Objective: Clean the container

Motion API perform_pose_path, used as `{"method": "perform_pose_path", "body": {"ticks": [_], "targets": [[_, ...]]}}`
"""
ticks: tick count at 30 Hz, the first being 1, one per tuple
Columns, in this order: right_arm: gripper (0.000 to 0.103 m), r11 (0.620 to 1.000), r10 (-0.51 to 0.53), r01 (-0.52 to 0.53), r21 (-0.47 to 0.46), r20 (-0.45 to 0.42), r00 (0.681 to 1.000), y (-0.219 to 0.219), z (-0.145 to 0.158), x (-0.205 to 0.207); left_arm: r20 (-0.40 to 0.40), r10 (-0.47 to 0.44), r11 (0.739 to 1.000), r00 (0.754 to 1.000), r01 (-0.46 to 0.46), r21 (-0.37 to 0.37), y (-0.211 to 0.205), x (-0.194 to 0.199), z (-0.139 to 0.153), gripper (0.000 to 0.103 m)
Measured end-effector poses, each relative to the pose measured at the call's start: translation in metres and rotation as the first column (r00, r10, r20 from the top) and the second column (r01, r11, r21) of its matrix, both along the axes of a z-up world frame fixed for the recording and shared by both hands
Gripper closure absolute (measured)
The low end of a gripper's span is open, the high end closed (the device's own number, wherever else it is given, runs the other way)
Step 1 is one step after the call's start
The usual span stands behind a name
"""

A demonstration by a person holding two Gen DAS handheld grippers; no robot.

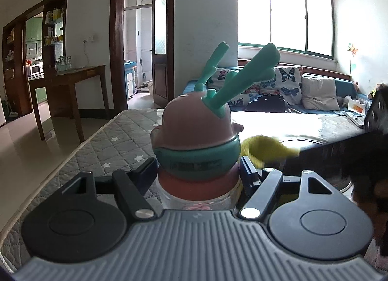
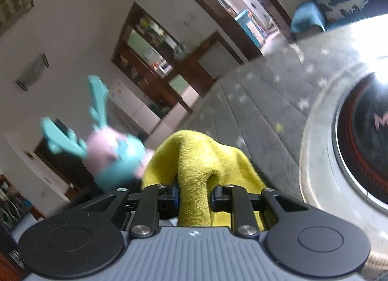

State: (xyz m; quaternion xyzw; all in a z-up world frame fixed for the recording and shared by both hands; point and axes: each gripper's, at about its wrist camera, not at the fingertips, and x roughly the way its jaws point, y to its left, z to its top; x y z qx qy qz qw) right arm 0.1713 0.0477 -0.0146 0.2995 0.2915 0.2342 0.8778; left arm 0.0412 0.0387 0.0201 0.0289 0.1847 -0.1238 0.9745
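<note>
Beside the induction cooker [image 2: 359, 135], only the right view shows fingers [image 2: 173, 195] pinching cloth [image 2: 196, 160].

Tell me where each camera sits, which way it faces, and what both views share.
Left wrist: on the left gripper, facing along its fingers across the quilted table toward the sofa and window; the antlered bottle sits between its fingers.
Right wrist: on the right gripper, rolled, facing the table and doorways; its fingers clamp the yellow cloth.
Shared: bottle, cloth, table. No hand shows in either view.
</note>
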Motion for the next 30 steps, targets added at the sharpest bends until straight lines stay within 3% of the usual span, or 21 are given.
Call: {"method": "perform_pose_path", "body": {"ticks": [7, 12, 30], "targets": [[0.082, 0.993, 0.005, -0.016, 0.12, 0.094, 0.996, -0.002, 0.036, 0.016, 0.009, -0.017, 1.0, 1.0, 0.016, 0.014, -0.001, -0.001, 0.0, 0.031], [0.082, 0.99, 0.02, -0.034, 0.137, 0.106, 0.994, 0.009, 0.042, 0.035, 0.011, -0.022, 1.0, 1.0, 0.022, 0.013, 0.003, 0.0, -0.002, 0.031], [0.082, 0.991, 0.009, 0.007, 0.137, -0.113, 0.994, 0.016, -0.028, 0.064, 0.016, -0.034, 0.999, 0.999, 0.034, 0.006, 0.009, -0.004, -0.003, 0.031]]}}
